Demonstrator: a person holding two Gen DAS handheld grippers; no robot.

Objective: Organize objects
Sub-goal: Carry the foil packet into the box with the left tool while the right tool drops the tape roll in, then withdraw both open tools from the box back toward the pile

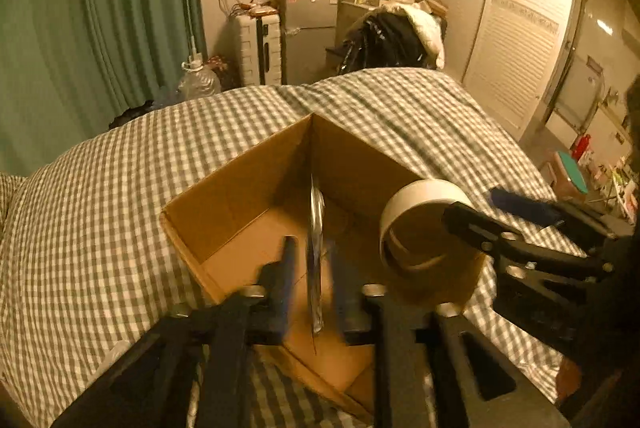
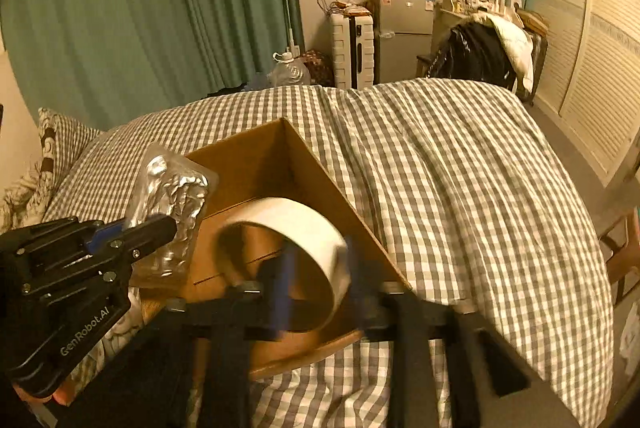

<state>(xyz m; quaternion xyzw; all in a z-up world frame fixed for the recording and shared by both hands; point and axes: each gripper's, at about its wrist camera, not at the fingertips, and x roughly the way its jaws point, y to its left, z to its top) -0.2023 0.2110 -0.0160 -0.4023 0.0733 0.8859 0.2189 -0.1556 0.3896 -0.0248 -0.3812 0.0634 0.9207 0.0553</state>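
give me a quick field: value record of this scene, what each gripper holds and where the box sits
surface: grey-and-white checked bed cover
container: open brown cardboard box, resting on the bed cover
left gripper: shut on flat silver foil packet, held edge-on over the box
right gripper: shut on white roll of tape, held over the box's right side
box contents: bare floor visible; nothing seen lying inside
task state: both items still held, not yet dropped in
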